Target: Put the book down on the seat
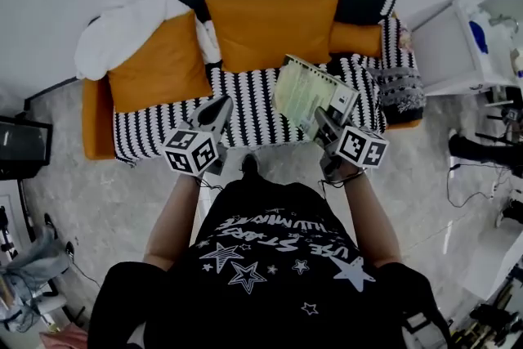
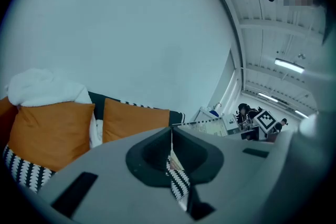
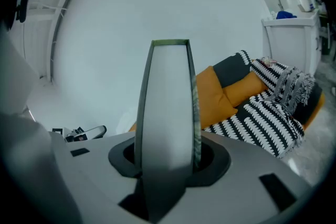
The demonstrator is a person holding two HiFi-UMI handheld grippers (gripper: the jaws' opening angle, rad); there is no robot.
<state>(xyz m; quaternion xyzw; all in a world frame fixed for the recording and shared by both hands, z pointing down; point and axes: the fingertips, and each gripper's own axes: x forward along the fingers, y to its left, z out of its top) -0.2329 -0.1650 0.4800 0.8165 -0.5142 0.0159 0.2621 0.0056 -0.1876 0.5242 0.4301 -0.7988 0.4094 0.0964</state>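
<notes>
A thin book (image 1: 309,94) with a pale green cover hangs tilted above the right half of the sofa seat (image 1: 249,114), which has a black-and-white striped cover. My right gripper (image 1: 324,125) is shut on the book's near edge. In the right gripper view the book (image 3: 167,113) stands edge-on between the jaws and hides the middle of the picture. My left gripper (image 1: 216,114) hovers over the seat's front edge, shut and holding nothing. In the left gripper view the jaws (image 2: 171,140) meet in a thin line, and the book (image 2: 210,126) shows to the right.
Two large orange cushions (image 1: 274,24) (image 1: 159,61) lean on the sofa back, with a white blanket (image 1: 122,29) at the left and a small orange bolster (image 1: 355,38). A grey fringed throw (image 1: 400,90) drapes the right arm. A white cabinet (image 1: 445,45) stands right; cables lie on the floor.
</notes>
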